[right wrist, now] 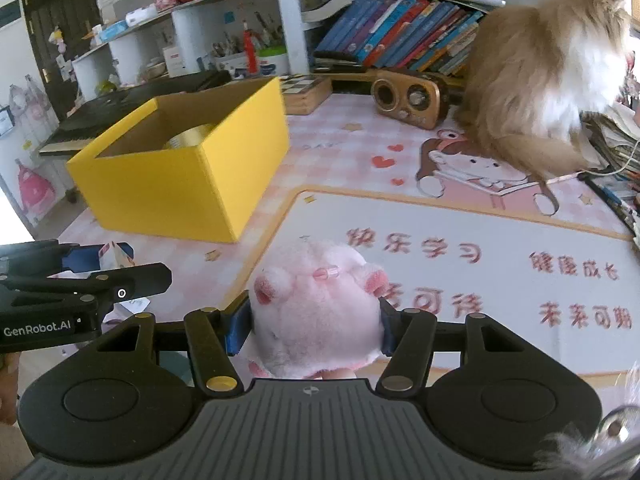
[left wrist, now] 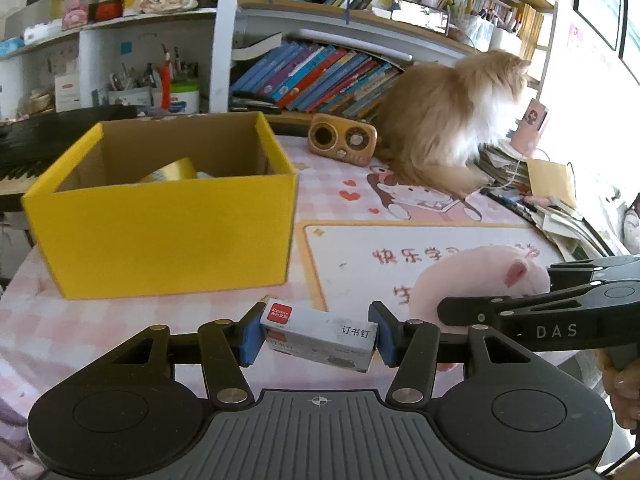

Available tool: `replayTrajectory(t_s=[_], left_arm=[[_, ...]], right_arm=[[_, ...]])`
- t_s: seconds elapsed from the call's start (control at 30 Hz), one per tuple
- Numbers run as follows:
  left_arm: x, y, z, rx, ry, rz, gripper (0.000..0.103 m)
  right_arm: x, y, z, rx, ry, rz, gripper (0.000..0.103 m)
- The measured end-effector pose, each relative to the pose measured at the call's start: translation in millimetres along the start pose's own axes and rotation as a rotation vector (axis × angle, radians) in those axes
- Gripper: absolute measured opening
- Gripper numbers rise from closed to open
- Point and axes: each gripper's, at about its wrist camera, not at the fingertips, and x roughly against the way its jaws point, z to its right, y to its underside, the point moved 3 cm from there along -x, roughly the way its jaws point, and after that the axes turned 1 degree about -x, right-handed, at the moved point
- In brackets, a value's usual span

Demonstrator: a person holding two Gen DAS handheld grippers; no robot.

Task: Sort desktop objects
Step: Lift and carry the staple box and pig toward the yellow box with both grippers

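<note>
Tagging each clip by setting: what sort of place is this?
Most likely a home study desk, probably a child's: leaning books on the shelf behind, a cartoon desk mat with printed characters, and a fluffy cat sitting on the desk.

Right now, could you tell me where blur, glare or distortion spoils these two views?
Left wrist view: window glare washes out the right edge past the cat; shelves bow from the fisheye; yellow box slightly smeared. Right wrist view: cat and mat lettering blurred; pink plush fairly sharp.

Yellow box [left wrist: 172, 236] walls hide most of the tape roll [left wrist: 172, 172] inside; cat's [right wrist: 548, 76] head is blurred and cut off at the right-wrist view's edge.
</note>
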Motion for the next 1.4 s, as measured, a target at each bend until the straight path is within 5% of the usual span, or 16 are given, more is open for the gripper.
replayTrajectory(t_s=[0.87, 1.4], left_arm=[[86, 50, -60, 0.048, -0.08, 0.037, 0.054], [102, 28, -87, 0.078, -0.144, 0.121, 0.054]], right_arm=[[21, 37, -108, 0.07, -0.072, 0.005, 0.057], [16, 23, -138, 0.129, -0.122, 0.03, 0.057]])
